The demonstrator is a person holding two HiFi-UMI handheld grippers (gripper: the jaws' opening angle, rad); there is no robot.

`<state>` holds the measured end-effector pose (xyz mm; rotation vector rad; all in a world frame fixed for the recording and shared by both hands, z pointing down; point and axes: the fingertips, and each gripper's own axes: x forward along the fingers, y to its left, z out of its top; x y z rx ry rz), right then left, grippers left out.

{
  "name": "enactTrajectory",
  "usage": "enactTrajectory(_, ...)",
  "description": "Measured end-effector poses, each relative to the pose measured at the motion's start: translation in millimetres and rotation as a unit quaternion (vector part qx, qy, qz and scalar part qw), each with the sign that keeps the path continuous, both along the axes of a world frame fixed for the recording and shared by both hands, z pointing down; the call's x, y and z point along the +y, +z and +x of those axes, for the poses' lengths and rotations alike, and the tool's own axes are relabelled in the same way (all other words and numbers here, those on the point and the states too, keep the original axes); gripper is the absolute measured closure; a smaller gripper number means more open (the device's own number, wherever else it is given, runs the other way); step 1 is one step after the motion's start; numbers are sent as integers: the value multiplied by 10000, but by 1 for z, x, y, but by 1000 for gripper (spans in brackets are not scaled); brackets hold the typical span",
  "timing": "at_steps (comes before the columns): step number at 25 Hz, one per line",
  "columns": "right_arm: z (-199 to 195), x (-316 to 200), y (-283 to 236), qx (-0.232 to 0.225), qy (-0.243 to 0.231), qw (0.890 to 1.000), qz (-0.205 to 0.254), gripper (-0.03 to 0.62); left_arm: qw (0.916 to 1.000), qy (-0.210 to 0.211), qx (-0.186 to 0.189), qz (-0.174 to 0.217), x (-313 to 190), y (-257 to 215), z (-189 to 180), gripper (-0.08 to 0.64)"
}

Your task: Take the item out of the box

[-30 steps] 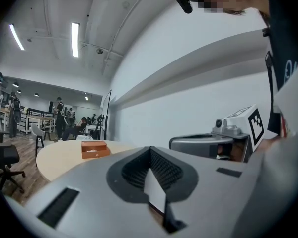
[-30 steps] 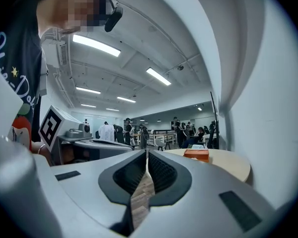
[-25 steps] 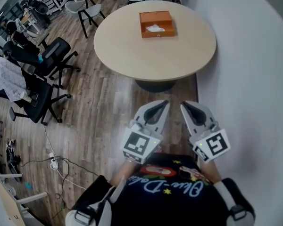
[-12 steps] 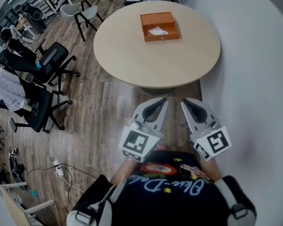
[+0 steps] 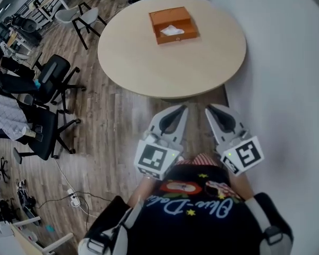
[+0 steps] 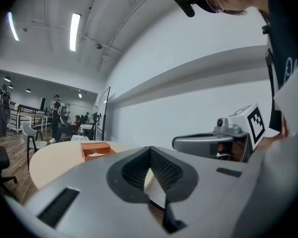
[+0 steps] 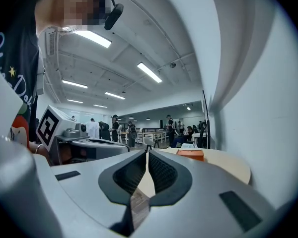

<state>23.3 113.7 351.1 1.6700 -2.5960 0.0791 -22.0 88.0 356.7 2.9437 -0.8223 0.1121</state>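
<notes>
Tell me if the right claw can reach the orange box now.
Probably not yet: the right claw hangs short of the table, and the orange box sits toward its far side.

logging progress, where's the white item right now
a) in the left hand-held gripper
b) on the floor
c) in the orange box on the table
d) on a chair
c: the white item lies inside the open orange box on the table, while the left hand-held gripper and right hand-held gripper are shut, empty and short of the table.
</notes>
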Motion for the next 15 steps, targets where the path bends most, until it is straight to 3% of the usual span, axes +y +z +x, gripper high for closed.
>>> enactTrajectory(6, 7, -9, 0, 52, 63, 9999, -116, 594, 10000, 50, -23, 37, -9, -1, 6, 575)
enactTrajectory(15, 15, -56, -3, -60, -299, 9995, 32, 594, 9996, -245, -138, 92, -50, -1, 12, 575)
